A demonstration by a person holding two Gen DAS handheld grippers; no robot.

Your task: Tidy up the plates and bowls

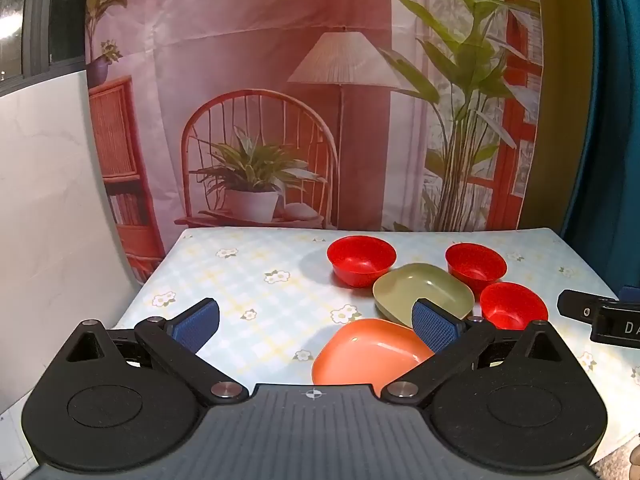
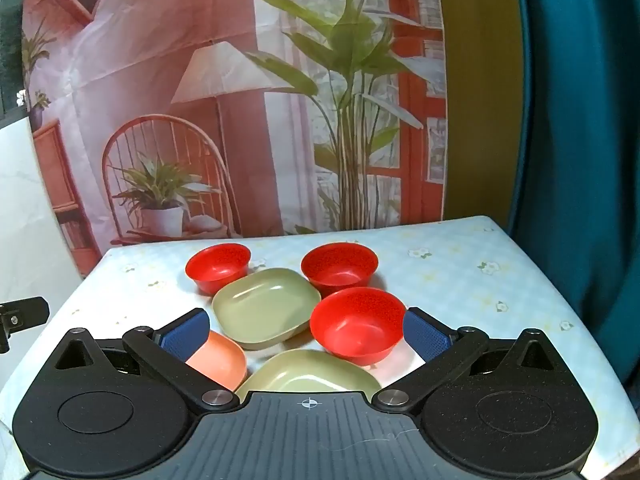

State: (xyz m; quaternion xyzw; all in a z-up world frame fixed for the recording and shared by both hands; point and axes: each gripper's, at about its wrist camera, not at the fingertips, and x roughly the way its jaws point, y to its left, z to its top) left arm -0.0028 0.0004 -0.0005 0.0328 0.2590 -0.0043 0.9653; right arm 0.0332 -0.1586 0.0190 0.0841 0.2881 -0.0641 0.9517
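Three red bowls [image 1: 361,260] and two plates [image 1: 422,290] sit scattered on the surface [image 1: 248,280] in the left view, left tongs [image 1: 316,322] wide open, empty. Right view: right tongs [image 2: 306,334] gape empty over the nearest bowl [image 2: 357,324], likely to stack it.
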